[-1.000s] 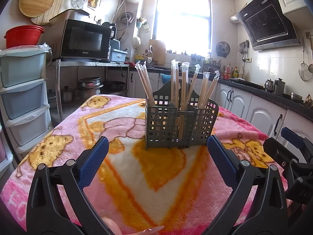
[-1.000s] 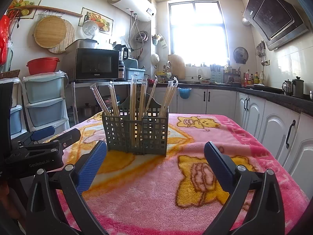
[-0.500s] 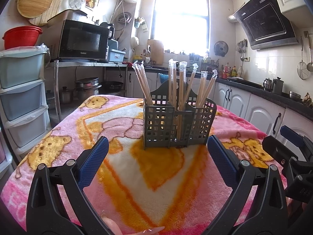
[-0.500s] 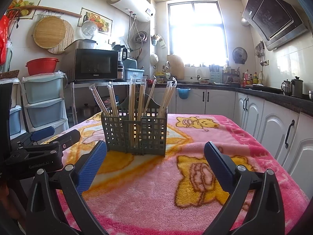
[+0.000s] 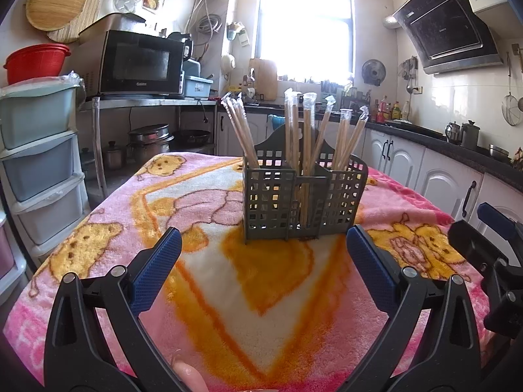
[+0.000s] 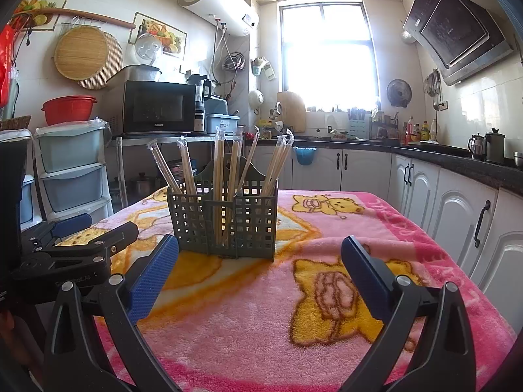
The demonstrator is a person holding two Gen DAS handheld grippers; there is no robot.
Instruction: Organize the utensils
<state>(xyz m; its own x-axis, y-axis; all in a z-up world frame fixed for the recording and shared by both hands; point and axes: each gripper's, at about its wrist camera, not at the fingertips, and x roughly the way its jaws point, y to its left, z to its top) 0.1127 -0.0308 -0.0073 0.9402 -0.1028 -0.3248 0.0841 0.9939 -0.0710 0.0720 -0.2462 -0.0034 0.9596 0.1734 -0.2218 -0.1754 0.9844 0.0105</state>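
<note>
chopsticks in clear sleeves stand sorted in the grey caddy at centre frame of the left wrist view, so the sorting looks finished; left gripper has its fingers wide apart, empty, above the blanketed worktop.

right wrist view: caddy left of centre, right gripper likewise spread and holding nothing; likely next is drawing back.

A home kitchen: microwave at left, range hood upper right, white cabinets under a dark counter, water heater at top, bear-patterned blanket over the table.
</note>
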